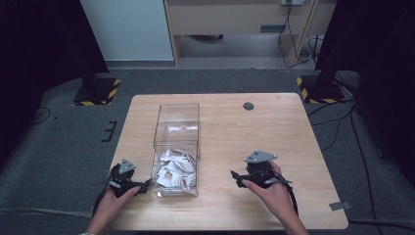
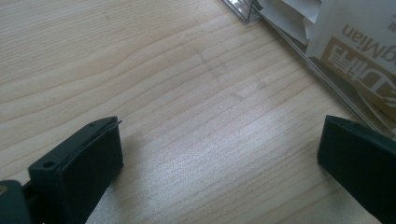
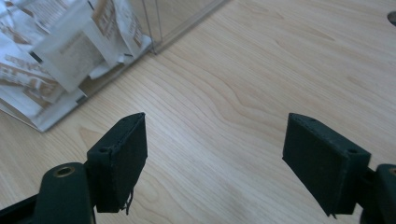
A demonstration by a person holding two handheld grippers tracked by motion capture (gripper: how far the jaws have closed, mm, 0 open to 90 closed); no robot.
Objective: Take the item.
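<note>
The high view looks forward and down from afar on the pale wooden counter (image 1: 274, 142); both gripper views skim it closely, sharing the clear plastic box (image 1: 176, 128) (image 2: 299, 44) (image 3: 154, 28).

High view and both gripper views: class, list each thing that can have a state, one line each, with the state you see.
Clear box: upright on the table, open at the top.
Sachets: piled loosely in the box's near end.
Left gripper: jaws wide open, nothing between them, just left of the box.
Right gripper: jaws wide open, nothing between them, over bare wood right of the box.
Table: bears the box.
</note>
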